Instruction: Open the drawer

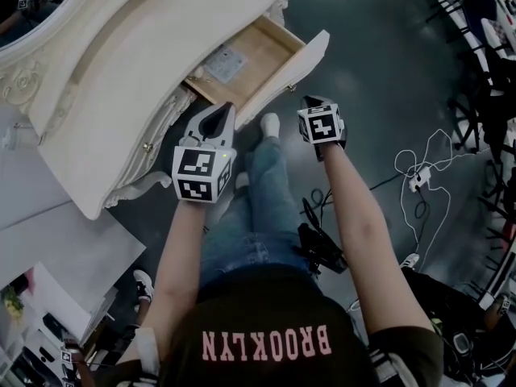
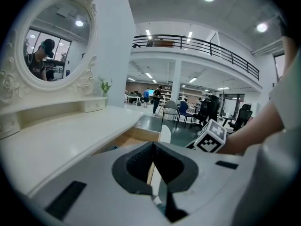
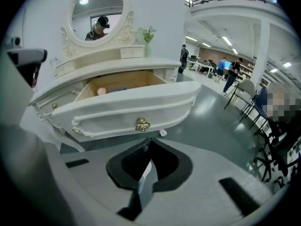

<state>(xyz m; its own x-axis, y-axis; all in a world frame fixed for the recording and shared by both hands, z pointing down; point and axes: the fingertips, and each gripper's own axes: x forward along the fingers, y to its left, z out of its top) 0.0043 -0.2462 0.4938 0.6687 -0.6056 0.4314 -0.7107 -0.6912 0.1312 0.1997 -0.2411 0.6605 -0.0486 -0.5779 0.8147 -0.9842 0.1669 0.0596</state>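
The cream dressing table (image 1: pixel 121 71) has its drawer (image 1: pixel 286 75) pulled out, and the wooden inside (image 1: pixel 250 59) shows with a flat packet in it. My left gripper (image 1: pixel 224 110) is shut and empty, close to the near end of the drawer front. In the left gripper view the gripper (image 2: pixel 153 145) points along the drawer's edge (image 2: pixel 164 134). My right gripper (image 1: pixel 310 101) is shut on nothing, a short way back from the drawer front. In the right gripper view the gripper (image 3: pixel 150 142) faces the drawer front (image 3: pixel 108 109) and its gold knob (image 3: pixel 142 124), apart from both.
White cables and a plug strip (image 1: pixel 419 176) lie on the dark floor at the right, with a black device (image 1: pixel 322 248) by my legs. Chairs (image 1: pixel 484 22) stand at the far right. White boards (image 1: pixel 48 248) lean at the left. An oval mirror (image 3: pixel 97 11) tops the table.
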